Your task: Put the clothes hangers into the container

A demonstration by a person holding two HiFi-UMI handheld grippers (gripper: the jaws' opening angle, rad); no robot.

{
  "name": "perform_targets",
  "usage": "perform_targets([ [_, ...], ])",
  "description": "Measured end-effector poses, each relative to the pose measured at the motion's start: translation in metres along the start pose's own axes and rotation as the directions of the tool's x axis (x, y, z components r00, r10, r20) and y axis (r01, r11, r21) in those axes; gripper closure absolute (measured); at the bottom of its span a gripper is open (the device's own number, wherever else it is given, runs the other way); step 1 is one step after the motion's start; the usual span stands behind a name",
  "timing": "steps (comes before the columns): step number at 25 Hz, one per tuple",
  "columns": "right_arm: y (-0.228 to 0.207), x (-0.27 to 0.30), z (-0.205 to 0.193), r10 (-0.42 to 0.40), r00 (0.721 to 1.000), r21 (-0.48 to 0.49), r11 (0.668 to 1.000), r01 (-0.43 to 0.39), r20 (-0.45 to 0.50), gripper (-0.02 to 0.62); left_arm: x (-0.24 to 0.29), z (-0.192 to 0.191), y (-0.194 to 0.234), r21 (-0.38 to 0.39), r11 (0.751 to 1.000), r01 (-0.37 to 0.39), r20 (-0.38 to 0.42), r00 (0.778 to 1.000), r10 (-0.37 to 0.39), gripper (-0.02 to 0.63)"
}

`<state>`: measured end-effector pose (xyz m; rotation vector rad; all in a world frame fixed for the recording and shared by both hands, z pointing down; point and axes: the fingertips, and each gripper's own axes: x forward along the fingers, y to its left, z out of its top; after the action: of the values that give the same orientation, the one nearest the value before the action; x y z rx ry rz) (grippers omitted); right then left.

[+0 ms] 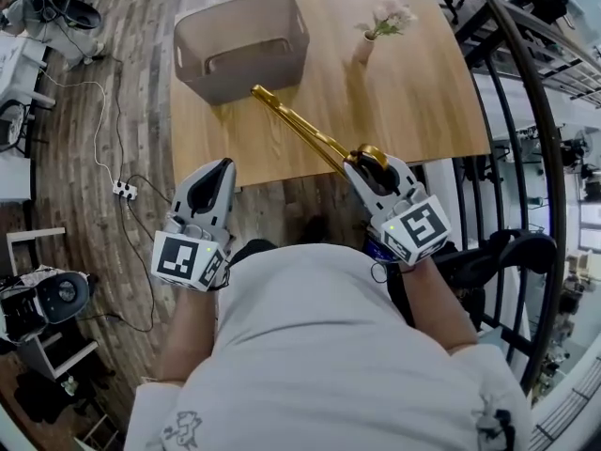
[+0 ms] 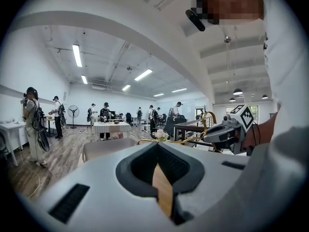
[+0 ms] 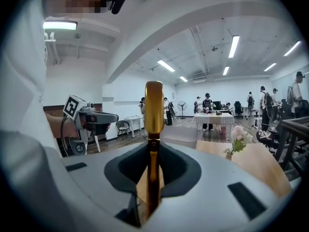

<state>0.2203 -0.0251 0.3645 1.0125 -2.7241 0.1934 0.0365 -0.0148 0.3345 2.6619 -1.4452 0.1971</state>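
Note:
A gold clothes hanger point(image 1: 300, 125) is clamped in my right gripper point(image 1: 366, 164), which is shut on its hook end over the table's near edge. Its long arm reaches up-left toward the grey container point(image 1: 240, 43) at the table's far left, and the tip hangs just in front of the container's near wall. In the right gripper view the hanger point(image 3: 154, 124) stands upright between the jaws of the right gripper point(image 3: 153, 149). My left gripper point(image 1: 223, 167) is held off the table's near edge, shut with nothing in it; its tips point(image 2: 157, 146) meet.
A pink vase of flowers point(image 1: 368, 38) stands on the wooden table point(image 1: 413, 111) to the right of the container. A black railing point(image 1: 535, 158) runs along the right. A cable and power strip point(image 1: 122, 189) lie on the floor at left. People stand far back in the room.

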Motion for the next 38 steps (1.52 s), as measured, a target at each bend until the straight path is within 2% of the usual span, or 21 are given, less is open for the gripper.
perform_targets([
  [10,-0.011,0.038,0.002,0.015,0.999,-0.003,1.000,-0.015,-0.033,0.524,0.016,-0.005,0.030,-0.042,0.999,-0.002,0.006,1.000,0.003,0.600],
  [17,-0.006,0.082,0.020,0.001,0.999,-0.027,1.000,-0.002,-0.046,0.525,0.016,0.003,0.077,-0.029,1.000,0.010,0.026,1.000,-0.009,0.600],
  [28,0.024,0.157,0.042,-0.017,0.998,-0.061,0.998,0.014,-0.061,0.525,-0.003,0.004,0.146,-0.022,0.999,0.047,0.042,0.998,-0.046,0.600],
  [33,0.032,0.177,0.038,-0.005,0.997,-0.053,0.999,0.000,-0.080,0.525,-0.008,-0.005,0.163,-0.040,0.999,0.030,0.041,0.999,-0.028,0.600],
  [38,0.021,0.191,0.040,0.006,0.995,-0.073,0.997,-0.014,-0.101,0.525,-0.002,-0.012,0.175,-0.060,0.998,0.009,0.027,1.000,-0.007,0.600],
])
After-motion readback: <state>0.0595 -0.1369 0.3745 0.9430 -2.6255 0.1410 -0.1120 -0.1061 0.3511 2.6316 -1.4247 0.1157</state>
